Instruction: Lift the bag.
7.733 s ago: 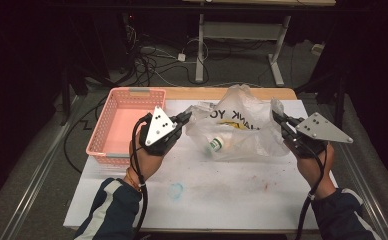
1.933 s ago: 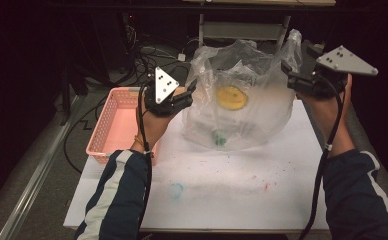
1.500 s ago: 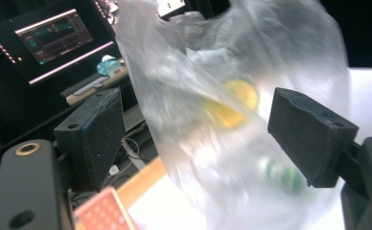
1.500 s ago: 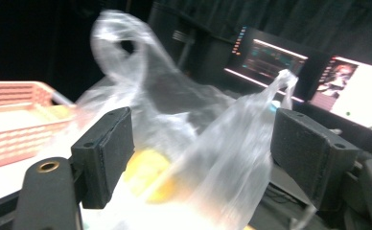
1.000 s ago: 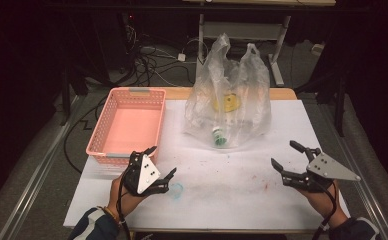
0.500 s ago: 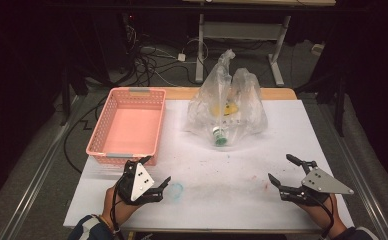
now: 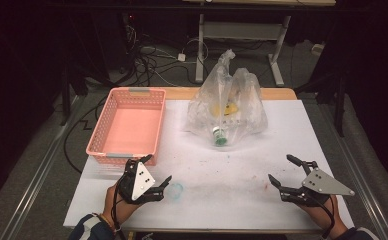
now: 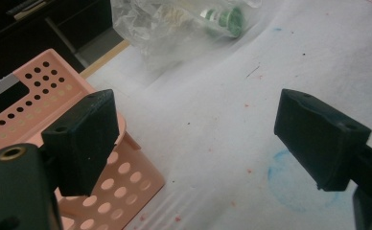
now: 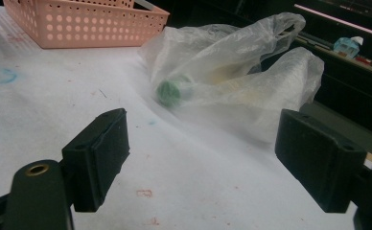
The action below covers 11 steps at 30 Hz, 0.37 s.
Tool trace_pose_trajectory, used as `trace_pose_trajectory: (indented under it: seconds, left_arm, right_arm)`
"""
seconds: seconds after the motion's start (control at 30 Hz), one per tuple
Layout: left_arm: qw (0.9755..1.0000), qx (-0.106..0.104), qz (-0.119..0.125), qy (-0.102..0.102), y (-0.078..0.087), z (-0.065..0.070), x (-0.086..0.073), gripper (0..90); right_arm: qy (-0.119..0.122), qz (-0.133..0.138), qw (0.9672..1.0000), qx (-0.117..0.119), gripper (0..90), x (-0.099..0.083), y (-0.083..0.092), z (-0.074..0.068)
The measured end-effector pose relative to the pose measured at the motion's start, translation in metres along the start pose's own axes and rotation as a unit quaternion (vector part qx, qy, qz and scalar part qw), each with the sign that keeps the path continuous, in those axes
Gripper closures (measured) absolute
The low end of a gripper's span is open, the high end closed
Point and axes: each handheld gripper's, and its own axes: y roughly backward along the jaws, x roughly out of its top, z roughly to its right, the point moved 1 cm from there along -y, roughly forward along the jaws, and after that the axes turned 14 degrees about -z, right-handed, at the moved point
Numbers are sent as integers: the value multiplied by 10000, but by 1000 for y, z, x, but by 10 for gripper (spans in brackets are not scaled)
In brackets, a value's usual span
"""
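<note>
My left gripper (image 7: pixel 163 184) and right gripper (image 7: pixel 283 174) rest spread and empty on the tabletop (image 7: pixel 242 185); the bag (image 7: pixel 227 112) stands unheld, the basket (image 7: pixel 127 125) empty.

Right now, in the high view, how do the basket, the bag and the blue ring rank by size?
1. basket and bag: look about alike, so no ranking between them.
2. blue ring: clearly smallest.

We see a clear, crumpled plastic bag (image 7: pixel 227 107) standing slumped at the far middle of the white tabletop (image 7: pixel 242 175), its handles poking upward. Inside it lies a bottle with a green cap (image 7: pixel 220 140) on its side, cap toward us, beside something yellow (image 7: pixel 227 107).
</note>
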Motion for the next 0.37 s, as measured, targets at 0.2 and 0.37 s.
trace_pose_trajectory:
  seconds: [0.2, 0.37]
  left_arm:
    - [10000, -15, 6, -12, 0, 0, 0, 149]
    - [10000, -22, 10, -4, 0, 0, 1, 149]
  right_arm:
    - [-2, 2, 10000, 20, 198, 0, 1, 0]
    - [55, -16, 10000, 31, 195, 1, 0, -2]
